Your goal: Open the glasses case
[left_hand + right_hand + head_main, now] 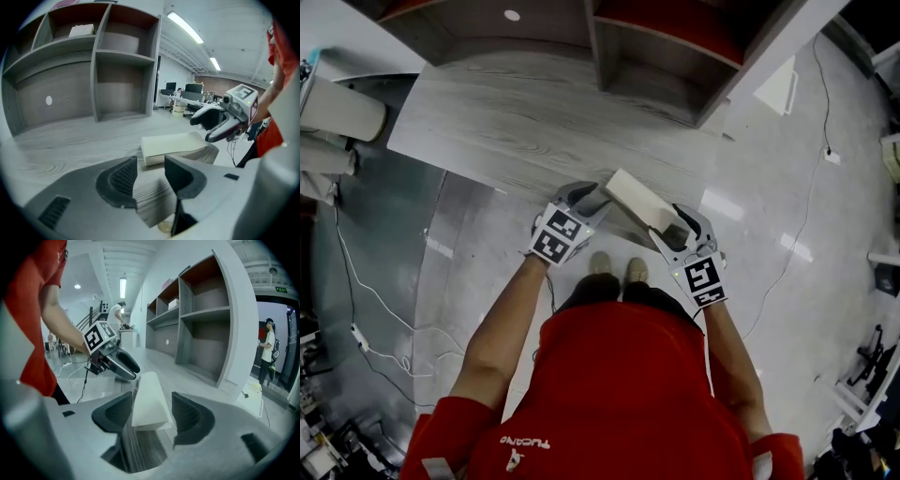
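A cream, closed glasses case point(639, 202) lies on the near corner of the grey wood table point(506, 122). My left gripper point(584, 200) is open at the case's left end. In the left gripper view the case point(171, 145) lies just ahead of the left gripper point(150, 174), with only table between the pads. My right gripper point(677, 228) is open at the right end. In the right gripper view the case's end point(149, 397) sits between the right gripper's point(151, 412) spread pads, which do not press on it. Each gripper shows in the other's view: right point(220, 124), left point(117, 364).
A grey shelf unit with red backs point(666, 56) stands at the table's far side, with a white box point(82, 30) on its top shelf. The table corner ends right under the case, above the person's shoes point(614, 267). Cables point(356, 281) trail on the floor at left.
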